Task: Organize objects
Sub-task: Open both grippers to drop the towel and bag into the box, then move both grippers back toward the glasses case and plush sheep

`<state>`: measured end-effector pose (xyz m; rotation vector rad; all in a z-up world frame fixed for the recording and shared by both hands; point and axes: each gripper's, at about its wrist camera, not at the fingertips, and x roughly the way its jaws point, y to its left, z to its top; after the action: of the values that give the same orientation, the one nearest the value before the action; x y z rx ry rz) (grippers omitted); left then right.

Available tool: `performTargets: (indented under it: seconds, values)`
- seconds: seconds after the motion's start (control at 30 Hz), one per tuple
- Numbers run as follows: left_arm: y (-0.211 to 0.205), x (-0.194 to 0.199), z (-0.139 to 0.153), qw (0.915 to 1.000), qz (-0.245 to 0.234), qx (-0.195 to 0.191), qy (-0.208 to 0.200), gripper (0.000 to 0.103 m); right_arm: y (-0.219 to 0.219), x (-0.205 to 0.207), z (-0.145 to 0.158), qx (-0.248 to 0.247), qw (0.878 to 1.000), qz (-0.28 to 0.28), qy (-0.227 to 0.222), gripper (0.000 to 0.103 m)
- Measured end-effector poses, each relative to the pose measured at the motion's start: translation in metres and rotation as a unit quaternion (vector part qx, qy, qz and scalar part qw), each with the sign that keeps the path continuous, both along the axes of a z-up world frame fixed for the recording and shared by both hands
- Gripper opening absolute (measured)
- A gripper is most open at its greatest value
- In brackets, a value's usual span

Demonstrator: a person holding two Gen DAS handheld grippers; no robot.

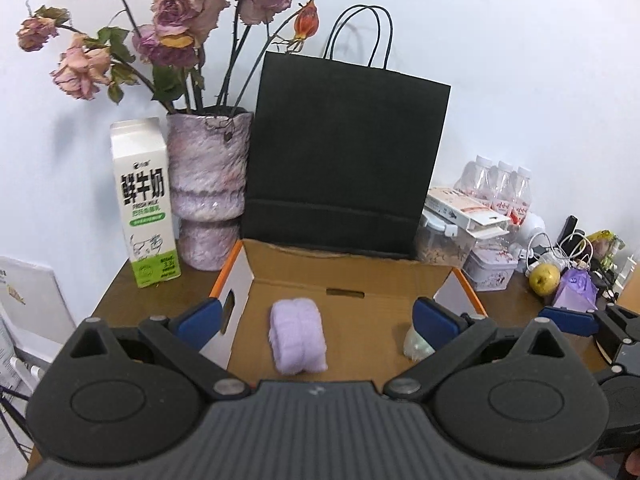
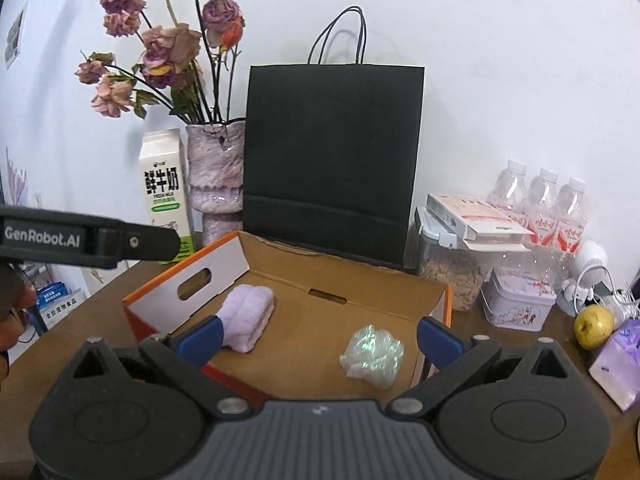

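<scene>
An open cardboard box [image 1: 348, 280] [image 2: 336, 280] with orange-edged sides sits on the brown table. Inside lie a folded lilac towel [image 1: 298, 334] [image 2: 248, 316] on the left and a crumpled iridescent plastic wrap [image 2: 374, 354] [image 1: 416, 344] on the right. My left gripper [image 1: 318, 318] is open above the box's near edge, its blue fingers either side of the towel and nothing between them. My right gripper [image 2: 320, 336] is open too, over the near edge; the wrap lies between and beyond its fingers.
Behind the box stand a black paper bag [image 1: 344, 152], a vase of dried roses [image 1: 208, 188] and a milk carton [image 1: 146, 204]. At right are a seed jar [image 2: 452, 268], a tin [image 2: 520, 304], water bottles [image 2: 544, 208], cables and a yellow fruit [image 2: 594, 326].
</scene>
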<state>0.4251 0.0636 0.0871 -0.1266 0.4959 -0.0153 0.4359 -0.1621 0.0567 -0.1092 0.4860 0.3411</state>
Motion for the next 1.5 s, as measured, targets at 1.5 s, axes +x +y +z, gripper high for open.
performTargets:
  seconds: [1.5]
  values:
    - [0.005,-0.219,-0.053,0.9993,0.025,0.01,0.028,0.103,-0.042,-0.218,-0.043,0.004,1.0,-0.011,0.006,0.103]
